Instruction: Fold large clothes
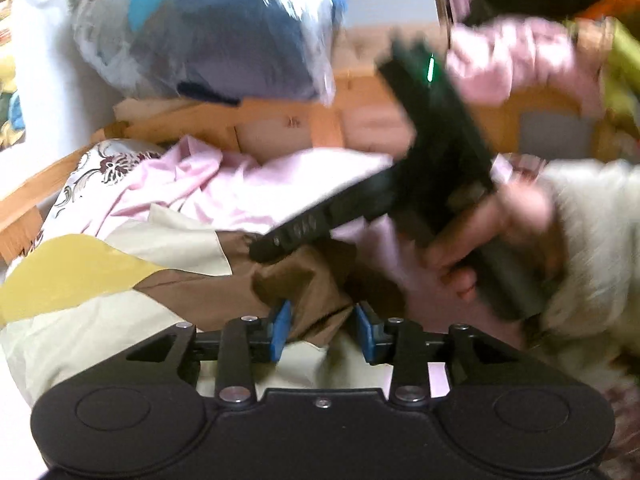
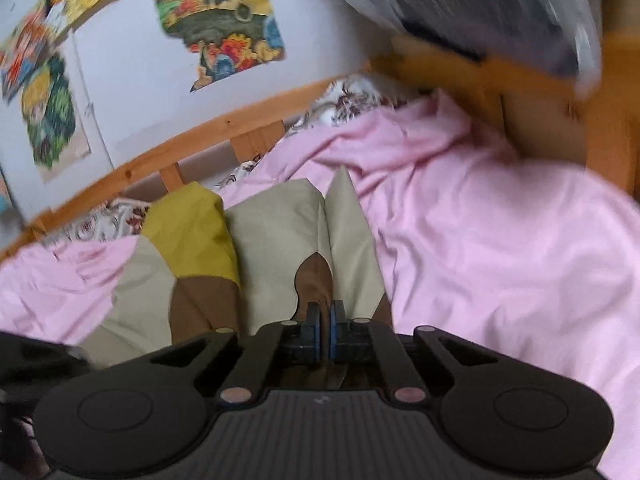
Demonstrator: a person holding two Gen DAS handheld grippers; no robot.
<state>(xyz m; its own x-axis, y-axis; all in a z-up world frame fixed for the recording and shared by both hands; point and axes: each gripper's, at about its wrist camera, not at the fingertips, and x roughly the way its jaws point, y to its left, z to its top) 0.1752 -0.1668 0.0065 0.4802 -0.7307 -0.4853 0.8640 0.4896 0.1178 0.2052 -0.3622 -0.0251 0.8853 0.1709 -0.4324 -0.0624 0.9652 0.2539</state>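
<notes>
A large garment in cream, mustard and brown blocks [image 1: 120, 280] lies crumpled on a pink sheet [image 2: 500, 248]. Its brown part [image 1: 312, 292] bunches up between the blue pads [image 1: 282, 326] of my left gripper [image 1: 324, 328], whose jaws stand apart without clamping it. In the right wrist view the garment [image 2: 272, 232] stretches away from my right gripper [image 2: 326, 320], whose pads are pressed together on a brown fold. From the left wrist view, the right gripper [image 1: 264, 246] is a black tool held by a hand [image 1: 480, 236], its tip down on the brown cloth.
A wooden bed frame [image 1: 280, 116] rings the bed, with a clear plastic bag of clothes [image 1: 200, 32] on top of it. A floral pillow [image 1: 108, 164] lies at the left. A white fluffy sleeve [image 1: 592, 240] fills the right. Colourful posters [image 2: 224, 20] hang on the wall.
</notes>
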